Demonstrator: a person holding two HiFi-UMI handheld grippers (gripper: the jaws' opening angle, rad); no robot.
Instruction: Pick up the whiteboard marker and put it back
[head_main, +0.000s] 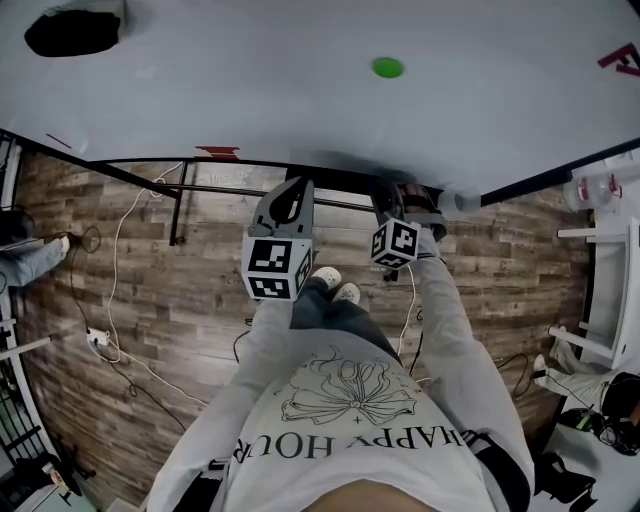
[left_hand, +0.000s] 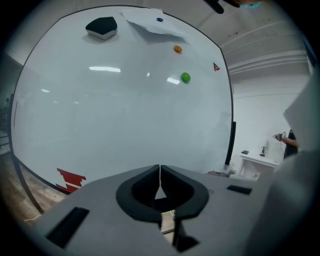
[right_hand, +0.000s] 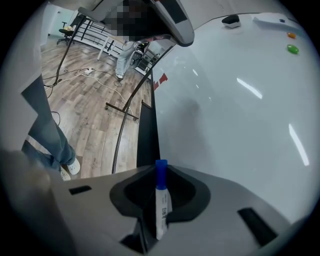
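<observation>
Blue-capped marker (right_hand: 161, 202) in right gripper (right_hand: 158, 172)

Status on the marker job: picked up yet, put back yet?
Pickup looks done: the right gripper is shut on the blue-capped whiteboard marker. In hand: it is held close to the whiteboard, beside the black ledge at its edge. Remaining: setting the marker down and releasing it. The left gripper is shut and empty.
</observation>
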